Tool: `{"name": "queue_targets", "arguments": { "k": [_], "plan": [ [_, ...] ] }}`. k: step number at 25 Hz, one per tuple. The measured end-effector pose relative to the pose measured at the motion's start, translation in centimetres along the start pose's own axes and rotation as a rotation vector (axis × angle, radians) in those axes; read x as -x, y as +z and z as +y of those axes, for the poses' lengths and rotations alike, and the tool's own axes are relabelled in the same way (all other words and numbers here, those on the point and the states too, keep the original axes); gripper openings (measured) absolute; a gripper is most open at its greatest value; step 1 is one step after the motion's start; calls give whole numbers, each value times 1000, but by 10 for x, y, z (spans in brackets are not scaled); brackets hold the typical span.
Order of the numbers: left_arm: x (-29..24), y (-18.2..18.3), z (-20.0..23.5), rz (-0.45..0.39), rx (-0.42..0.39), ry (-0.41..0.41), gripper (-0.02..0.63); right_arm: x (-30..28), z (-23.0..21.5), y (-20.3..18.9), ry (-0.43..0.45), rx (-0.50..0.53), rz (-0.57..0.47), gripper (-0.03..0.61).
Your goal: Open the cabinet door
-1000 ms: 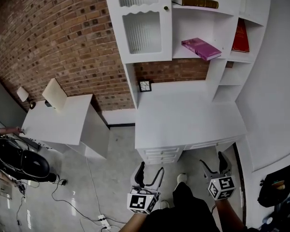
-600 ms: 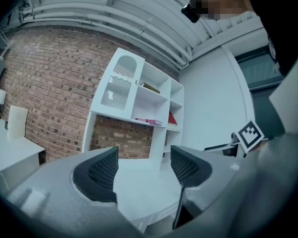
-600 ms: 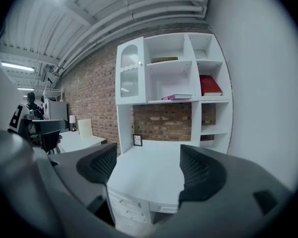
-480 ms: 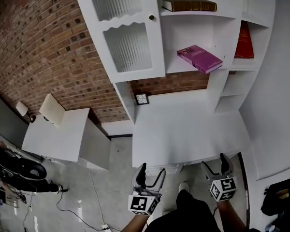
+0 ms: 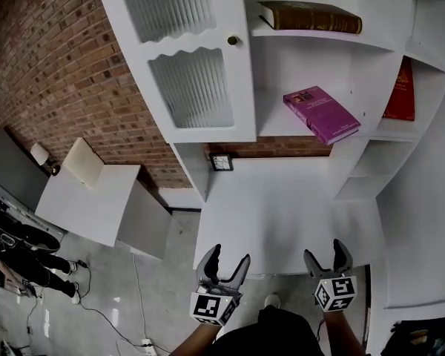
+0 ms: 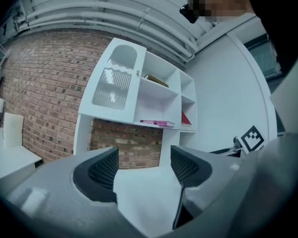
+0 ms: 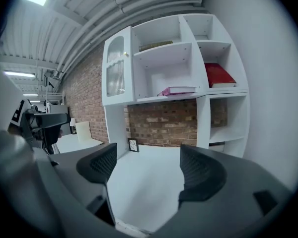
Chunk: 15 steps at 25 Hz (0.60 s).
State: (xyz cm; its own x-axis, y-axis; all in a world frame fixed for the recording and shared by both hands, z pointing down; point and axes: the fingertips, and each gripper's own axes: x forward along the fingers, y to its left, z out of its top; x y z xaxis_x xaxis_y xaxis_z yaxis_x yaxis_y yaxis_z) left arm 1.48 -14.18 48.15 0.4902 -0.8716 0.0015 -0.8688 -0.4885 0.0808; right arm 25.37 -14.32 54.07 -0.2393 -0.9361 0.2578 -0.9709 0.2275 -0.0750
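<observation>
The white cabinet door (image 5: 187, 58), with two ribbed glass panels and a small brass knob (image 5: 232, 41) at its right edge, is shut. It closes the top left compartment of the white shelf unit (image 5: 356, 58), which stands along the back edge of the white desk (image 5: 282, 213).

Neither gripper touches the door. The left gripper (image 5: 222, 262) hangs over the desk's front edge near its left corner, jaws wide apart with only bare desk top between them. The right gripper (image 5: 328, 256) hangs over the same front edge further right, jaws equally wide apart and holding nothing.

Right of the door, a brown book (image 5: 311, 17) lies flat on the upper shelf. A magenta book (image 5: 322, 113) lies on the shelf below, one corner jutting past the shelf's front edge. A red book (image 5: 402, 91) sits in the right-hand compartment. A small framed picture (image 5: 222, 162) stands at the desk's back left corner, against the red brick wall (image 5: 52, 73).

A second ago both grippers hung over the floor in front of the desk drawers; now they are at the desk's front edge and the drawers are out of sight. The shelf unit looms larger and nearer, and the door has stayed shut, both sets of jaws as open as before.
</observation>
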Motion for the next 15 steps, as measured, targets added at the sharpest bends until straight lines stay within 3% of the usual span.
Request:
{"name": "queue_targets", "arguments": {
  "k": [9, 15],
  "plan": [
    [-50, 9, -4, -10, 1, 49, 316, -49, -30, 15, 61, -5, -5, 383],
    [-73, 15, 7, 7, -6, 30, 316, -72, -27, 12, 68, -12, 6, 383]
  ]
}}
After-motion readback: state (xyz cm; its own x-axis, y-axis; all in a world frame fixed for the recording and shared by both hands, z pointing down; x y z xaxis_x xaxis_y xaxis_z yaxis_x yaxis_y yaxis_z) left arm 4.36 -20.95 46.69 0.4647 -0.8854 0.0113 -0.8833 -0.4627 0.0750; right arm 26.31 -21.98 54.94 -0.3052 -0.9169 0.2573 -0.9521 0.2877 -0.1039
